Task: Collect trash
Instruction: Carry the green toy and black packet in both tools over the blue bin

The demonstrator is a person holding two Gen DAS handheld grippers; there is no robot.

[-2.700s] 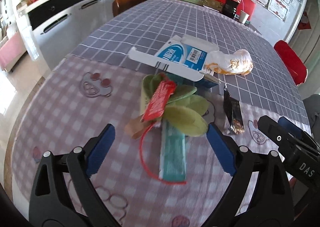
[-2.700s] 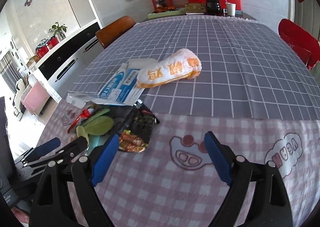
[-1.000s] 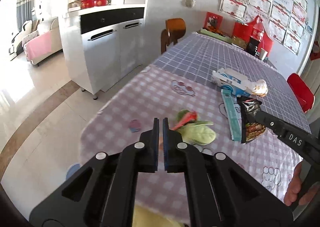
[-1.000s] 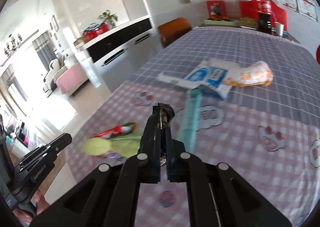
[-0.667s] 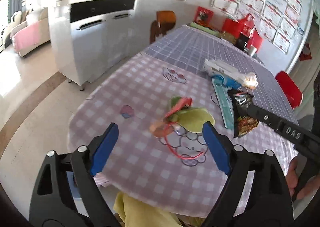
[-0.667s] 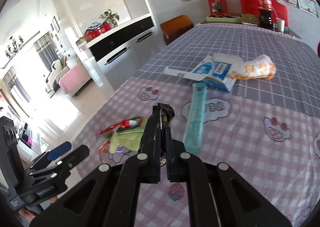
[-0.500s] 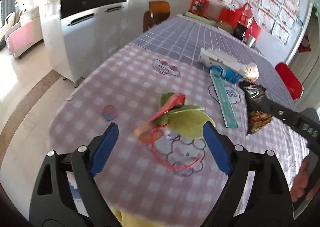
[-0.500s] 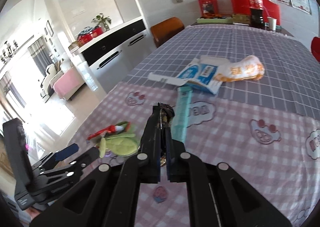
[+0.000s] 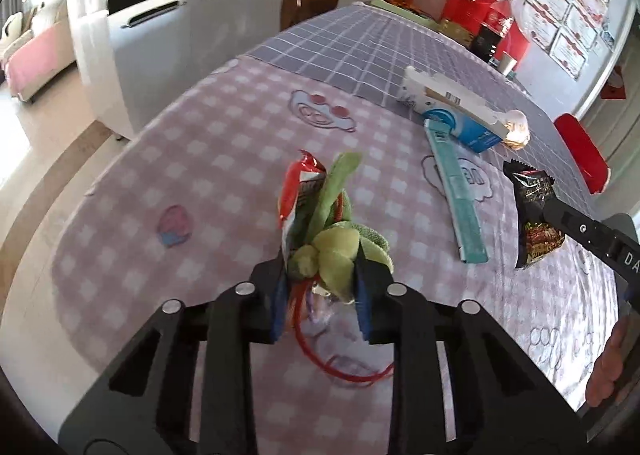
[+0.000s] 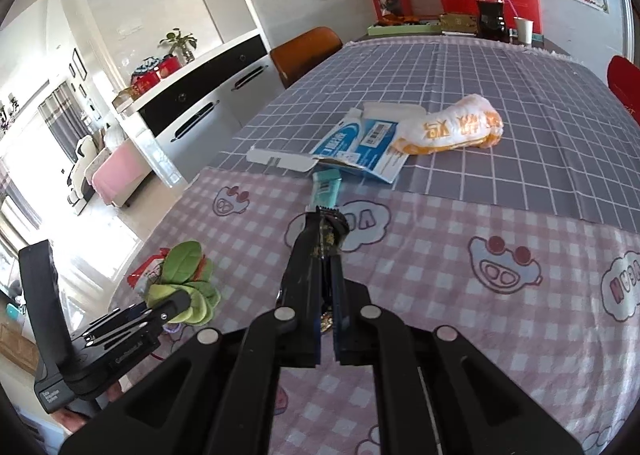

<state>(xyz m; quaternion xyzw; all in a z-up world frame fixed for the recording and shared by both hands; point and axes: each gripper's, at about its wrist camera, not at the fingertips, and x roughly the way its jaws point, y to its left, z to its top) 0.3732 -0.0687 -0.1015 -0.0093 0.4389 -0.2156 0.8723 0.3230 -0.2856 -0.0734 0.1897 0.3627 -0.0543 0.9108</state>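
Closing left tongs [image 9: 320, 279], green bundle [image 9: 332, 239] upright

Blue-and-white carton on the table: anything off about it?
Yes. The blue-and-white carton lies flattened with its flaps torn open, straddling the seam between the grey grid cloth and the pink checked cloth. The orange-printed bag rests against its edge.

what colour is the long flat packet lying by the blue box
Teal packet, clearest in the left wrist view.
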